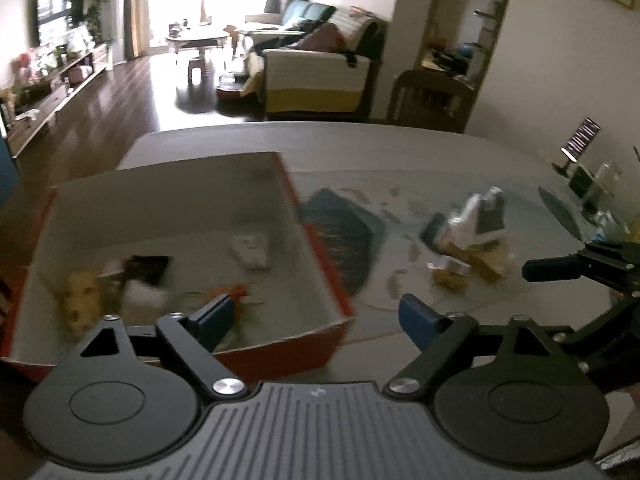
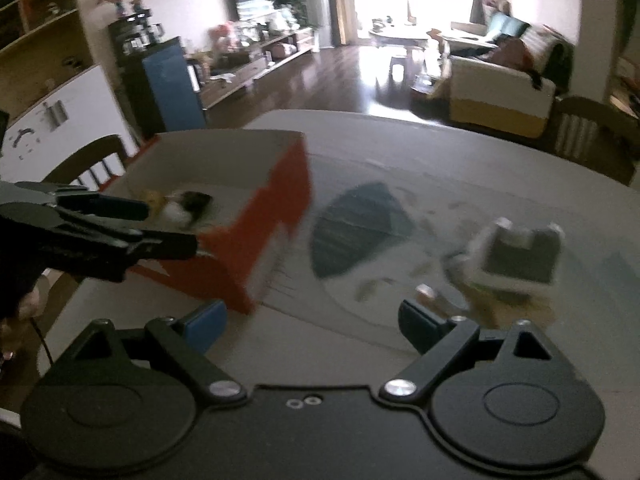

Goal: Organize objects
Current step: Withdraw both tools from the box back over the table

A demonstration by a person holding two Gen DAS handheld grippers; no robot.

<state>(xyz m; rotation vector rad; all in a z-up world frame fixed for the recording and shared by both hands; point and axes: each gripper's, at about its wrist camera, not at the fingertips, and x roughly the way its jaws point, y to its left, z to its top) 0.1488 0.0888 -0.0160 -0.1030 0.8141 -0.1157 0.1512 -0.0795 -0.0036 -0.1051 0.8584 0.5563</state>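
Because the red-sided cardboard box point(image 1: 316, 240) serves as the collecting bin and already holds several small blurred items, the loose pile of white, dark and tan objects point(image 1: 472, 240) lies well right of it on the grey table point(image 1: 400, 148), with the left gripper point(image 1: 316, 316) spread wide and empty above the box's near right corner and the right gripper point(image 2: 312, 324) likewise wide and empty between box and pile.

Red box point(image 1: 320, 264) walls left, clutter pile point(image 1: 468, 240) right, bare table point(image 1: 380, 152) between

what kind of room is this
Most likely a home's open living and dining area. A dining table holds a red box of small items, and beyond it stand a sofa, a TV and a coffee table.
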